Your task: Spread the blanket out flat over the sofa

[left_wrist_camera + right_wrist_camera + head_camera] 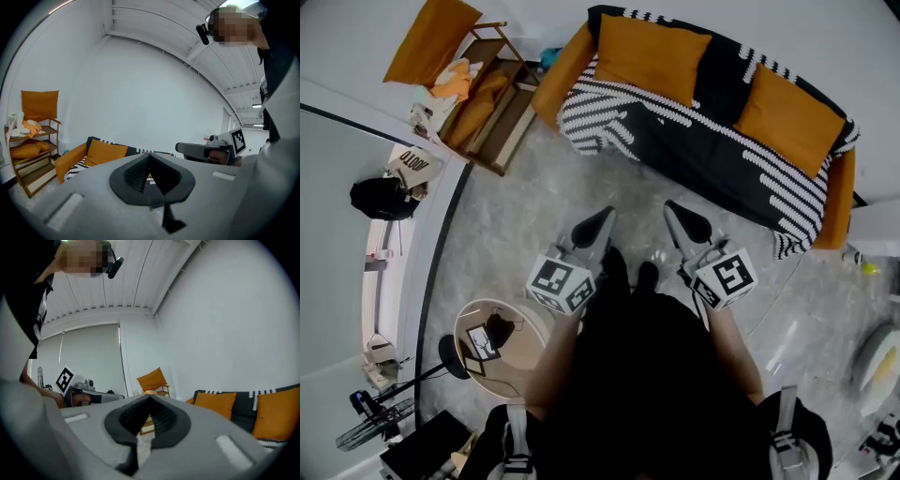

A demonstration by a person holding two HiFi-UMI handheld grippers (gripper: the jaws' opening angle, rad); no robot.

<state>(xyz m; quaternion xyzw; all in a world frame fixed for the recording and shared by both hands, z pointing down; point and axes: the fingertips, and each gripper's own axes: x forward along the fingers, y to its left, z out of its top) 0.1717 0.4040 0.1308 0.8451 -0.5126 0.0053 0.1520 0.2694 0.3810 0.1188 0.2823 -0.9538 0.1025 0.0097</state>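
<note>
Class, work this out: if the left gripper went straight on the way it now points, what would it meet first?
Most likely the blanket draped on the sofa; the left gripper has only bare floor before it, though depth is hard to judge.

The person wears a black top [652, 375] and black shoes [617, 269], with pale grey webbing straps [782, 427] over both shoulders. The left gripper [604, 216] and the right gripper [674, 208] share one build. Each has a smooth light-grey shell tapering forward and dark ribbed fingers [135, 176] at the front. Behind the fingers sits a white cube [561, 284] printed with black square markers.
</note>
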